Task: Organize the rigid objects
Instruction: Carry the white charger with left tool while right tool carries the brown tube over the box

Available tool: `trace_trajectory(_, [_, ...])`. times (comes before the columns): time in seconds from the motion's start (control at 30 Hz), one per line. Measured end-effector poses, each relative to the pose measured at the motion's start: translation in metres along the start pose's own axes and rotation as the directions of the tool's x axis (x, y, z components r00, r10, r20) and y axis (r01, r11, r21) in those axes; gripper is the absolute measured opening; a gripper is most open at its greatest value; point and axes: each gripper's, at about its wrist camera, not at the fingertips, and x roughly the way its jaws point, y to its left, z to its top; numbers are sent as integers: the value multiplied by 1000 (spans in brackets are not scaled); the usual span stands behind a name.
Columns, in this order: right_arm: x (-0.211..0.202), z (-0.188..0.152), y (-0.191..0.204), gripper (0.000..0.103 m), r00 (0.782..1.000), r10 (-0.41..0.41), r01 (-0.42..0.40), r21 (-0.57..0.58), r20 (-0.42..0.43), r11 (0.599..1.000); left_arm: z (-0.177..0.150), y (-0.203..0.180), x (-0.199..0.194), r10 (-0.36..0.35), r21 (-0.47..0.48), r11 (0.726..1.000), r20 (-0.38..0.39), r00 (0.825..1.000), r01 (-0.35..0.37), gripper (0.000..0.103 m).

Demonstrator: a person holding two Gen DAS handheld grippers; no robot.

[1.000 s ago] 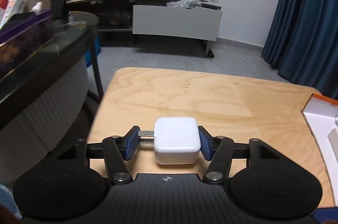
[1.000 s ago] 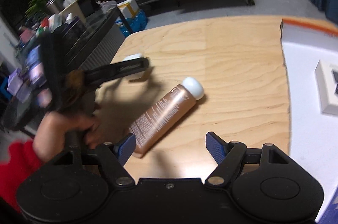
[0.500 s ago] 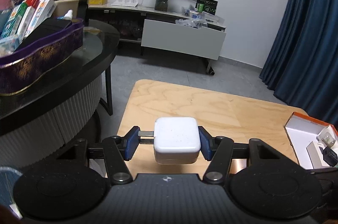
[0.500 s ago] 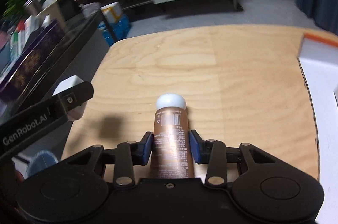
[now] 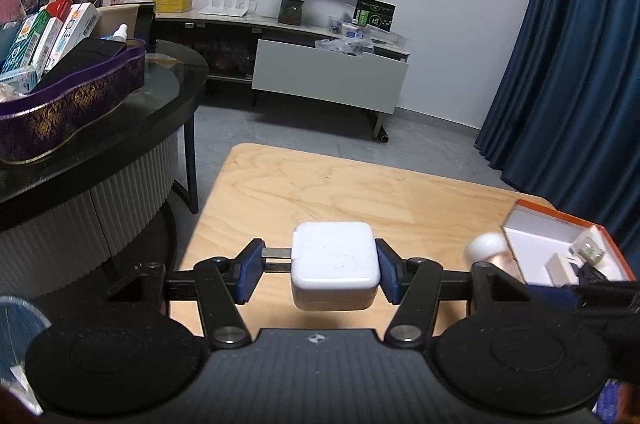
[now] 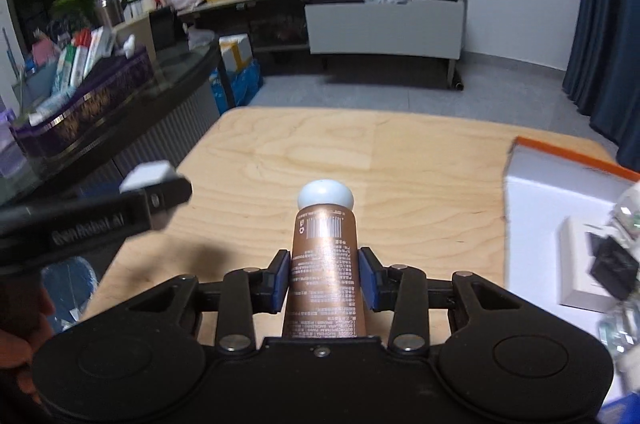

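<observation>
Left gripper (image 5: pixel 318 270) closed on white charger (image 5: pixel 335 270), prongs pointing to 9 o'clock against the left pad, held clear above wooden desk (image 5: pixel 360 196), likely for carrying to the box. Right gripper (image 6: pixel 324 278) clamped on brown bottle (image 6: pixel 324 264) mid-body, white cap (image 6: pixel 326 194) pointing to 12 o'clock, raised off the desk. Open orange-rimmed box (image 6: pixel 560 164) at 3 o'clock, probable drop spot, already holding small items. Box contents blurred, cut off at frame edge. Bottle base hidden behind the gripper body. Charger underside not visible.
</observation>
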Motion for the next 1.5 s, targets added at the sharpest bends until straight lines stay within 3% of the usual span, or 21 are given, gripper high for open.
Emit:
trace_trajectory(0.7, [-115,-40,-70,45,990,-70,56,116,126,992,-29,-101,-63,-110,118,987,28,994,106,58])
trace_trajectory(1.5, [-191,-80,-109,45,963,-132,92,173,236,981,-51,-154,-97,-203,215,959,63,977,185,58])
